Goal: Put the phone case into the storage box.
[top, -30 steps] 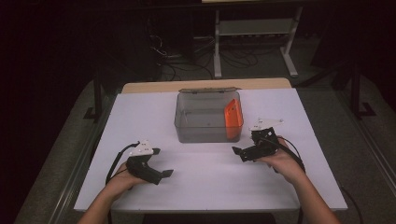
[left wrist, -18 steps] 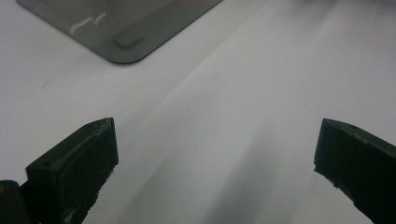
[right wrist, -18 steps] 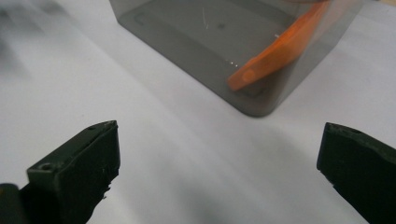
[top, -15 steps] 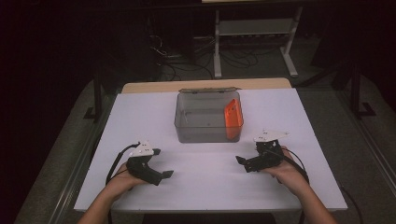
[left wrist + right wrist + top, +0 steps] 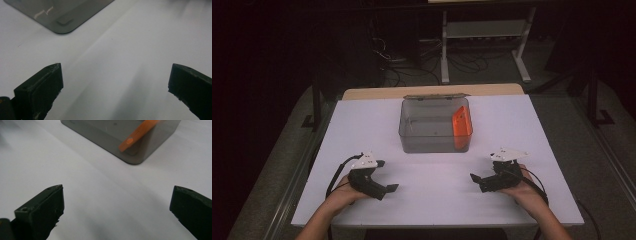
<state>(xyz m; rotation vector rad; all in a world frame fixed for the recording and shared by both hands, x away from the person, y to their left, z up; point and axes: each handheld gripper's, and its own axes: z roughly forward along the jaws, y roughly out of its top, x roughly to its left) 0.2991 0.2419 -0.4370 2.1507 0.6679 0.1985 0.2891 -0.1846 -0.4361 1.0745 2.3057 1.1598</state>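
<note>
Since the earlier frames, the right hand-held gripper (image 5: 477, 179) has drawn back from beside the box toward the lower right of the high view and now sits low over the desk, while the left hand-held gripper (image 5: 387, 189) stays where it was in the lower left. Both have their black jaws spread wide with nothing between them, as each gripper view shows: only bare white surface lies in the gap. Each is held in a hand, the left hand (image 5: 343, 196) and the right hand (image 5: 523, 190) coming in from the bottom edge, with a black cable looping behind each.

Ahead of them, in the upper middle of the high view and well apart from both, stands the clear grey rectangular plastic box (image 5: 435, 136) with its lid off. Inside it, a flat orange plastic piece (image 5: 460, 122) leans tilted against the box's right wall. The right gripper view shows that box (image 5: 110, 137) at the top of the frame with the orange piece (image 5: 137, 133) slanting inside it; the left gripper view catches one rounded corner of the box (image 5: 62, 15) in its upper left.

The white desk (image 5: 432, 200) carries all of this.
</note>
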